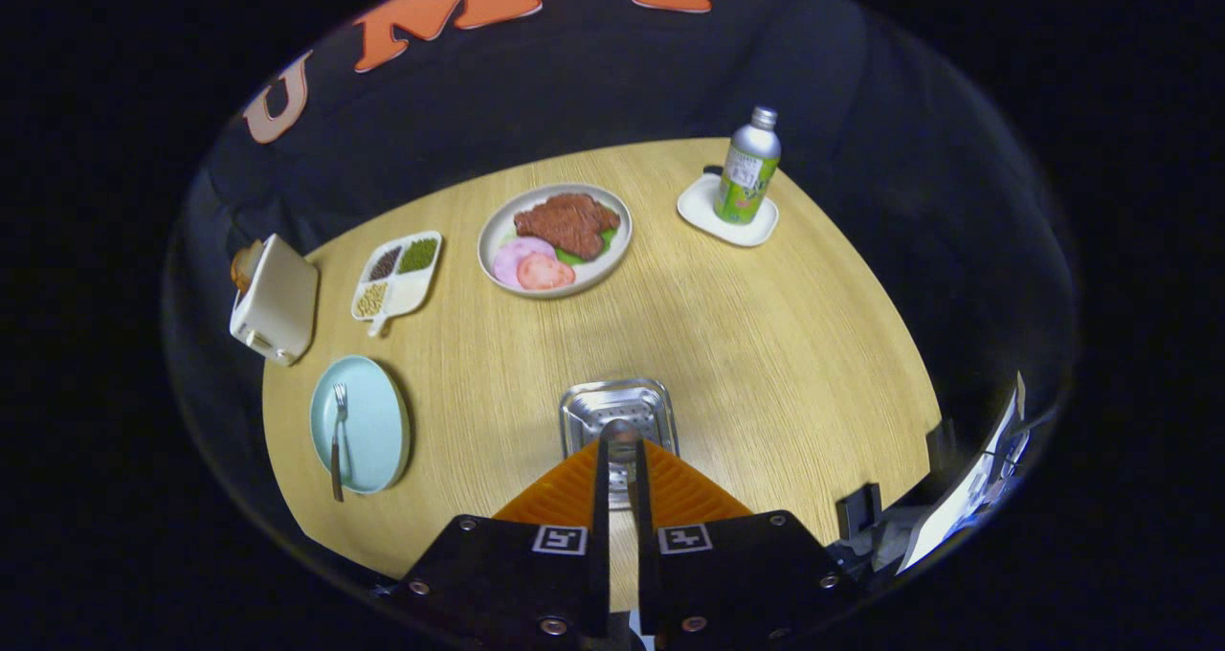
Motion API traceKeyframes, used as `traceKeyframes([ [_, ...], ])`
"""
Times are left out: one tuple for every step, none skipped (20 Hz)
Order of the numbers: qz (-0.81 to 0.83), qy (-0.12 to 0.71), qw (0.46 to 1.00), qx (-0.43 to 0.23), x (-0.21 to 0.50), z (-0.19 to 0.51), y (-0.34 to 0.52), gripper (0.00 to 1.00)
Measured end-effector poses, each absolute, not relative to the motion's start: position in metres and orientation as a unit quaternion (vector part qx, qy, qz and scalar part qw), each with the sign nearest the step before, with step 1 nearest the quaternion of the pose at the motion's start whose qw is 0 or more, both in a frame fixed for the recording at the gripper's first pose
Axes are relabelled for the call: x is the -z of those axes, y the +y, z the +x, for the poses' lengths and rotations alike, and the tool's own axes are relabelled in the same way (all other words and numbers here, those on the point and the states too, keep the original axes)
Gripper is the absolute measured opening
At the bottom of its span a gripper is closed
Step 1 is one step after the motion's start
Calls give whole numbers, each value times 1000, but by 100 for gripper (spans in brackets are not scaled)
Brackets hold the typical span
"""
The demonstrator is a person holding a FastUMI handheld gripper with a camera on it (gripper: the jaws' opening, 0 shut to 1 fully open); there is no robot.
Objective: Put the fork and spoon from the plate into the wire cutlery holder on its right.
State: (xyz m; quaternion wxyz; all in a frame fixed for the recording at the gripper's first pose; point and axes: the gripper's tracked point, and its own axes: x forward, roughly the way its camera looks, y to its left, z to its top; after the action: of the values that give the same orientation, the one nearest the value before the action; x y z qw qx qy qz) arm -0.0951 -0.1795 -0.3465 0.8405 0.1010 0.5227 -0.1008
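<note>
So my gripper point(620, 445) is pinching the spoon point(620, 437) right over the cutlery holder point(618, 410). Left of the holder, the fork point(338, 431) lies on the blue plate point(368, 424).

**Spoon in my claw above the holder**

My claw point(620, 455) had its fingers closed almost together on the spoon point(620, 435), whose rounded end showed at my fingertips. Directly beyond lay the metal cutlery holder point(620, 407), seen from above on the wooden counter point(785, 345). Off to its left sat the pale blue plate point(368, 412), the fork point(337, 440) lying across it with its handle over the near rim. Farther back stood a plate of meat and vegetables point(555, 239) and a bottle point(748, 168) on a white coaster point(727, 215).
</note>
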Motion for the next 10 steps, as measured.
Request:
traceKeyframes([
  [103,494,858,95,332,-82,-174,15],
  [102,462,876,91,317,-68,-170,25],
  [99,422,897,89,299,-52,-166,30],
  [93,382,915,87,281,-37,-162,35],
  [86,343,932,85,263,-25,-157,40],
  [78,307,945,84,244,-15,-153,50],
  [74,273,955,86,221,-9,-149,55],
  [71,244,963,86,204,-3,-144,63],
  [69,218,970,86,187,3,-137,67],
  [61,190,976,87,172,9,-131,74],
])
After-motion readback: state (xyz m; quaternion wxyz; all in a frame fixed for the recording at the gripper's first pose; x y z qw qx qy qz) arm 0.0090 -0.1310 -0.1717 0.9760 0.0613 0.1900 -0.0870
